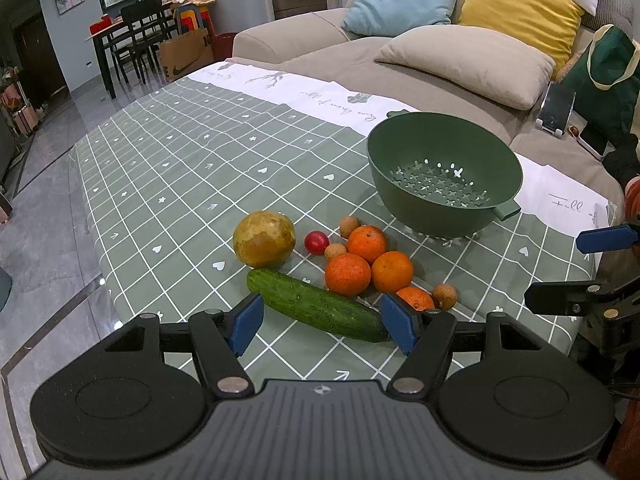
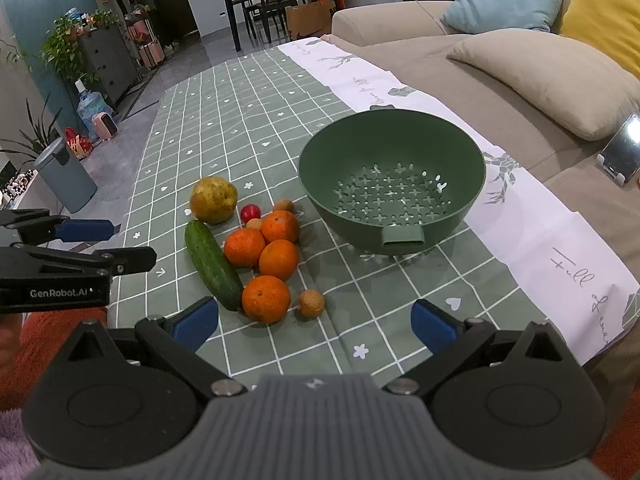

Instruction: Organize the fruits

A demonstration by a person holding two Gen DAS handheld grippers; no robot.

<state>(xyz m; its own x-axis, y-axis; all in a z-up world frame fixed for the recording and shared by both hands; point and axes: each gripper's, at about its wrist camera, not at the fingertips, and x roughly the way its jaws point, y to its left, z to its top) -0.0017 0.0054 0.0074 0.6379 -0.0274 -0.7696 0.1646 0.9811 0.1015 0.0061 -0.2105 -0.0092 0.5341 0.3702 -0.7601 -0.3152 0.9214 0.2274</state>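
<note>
A green colander (image 1: pixel 444 184) (image 2: pixel 394 184) stands empty on the checked tablecloth. In front of it lie a cucumber (image 1: pixel 316 306) (image 2: pixel 212 264), a yellow-green pear (image 1: pixel 264 239) (image 2: pixel 213 199), several oranges (image 1: pixel 347 274) (image 2: pixel 265 298), a small red fruit (image 1: pixel 316 242) (image 2: pixel 250 213) and several small brown longans (image 1: pixel 444 296) (image 2: pixel 311 303). My left gripper (image 1: pixel 326 326) is open and empty, its pads on either side of the cucumber's near end. My right gripper (image 2: pixel 316 326) is open and empty, just short of the nearest orange and longan.
The table (image 1: pixel 192 160) ends at a beige sofa (image 1: pixel 460 60) with cushions on the far side. A phone stand (image 2: pixel 622 152) sits on the sofa. Floor, dining chairs (image 1: pixel 140 32) and a bin (image 2: pixel 64 176) lie to the left.
</note>
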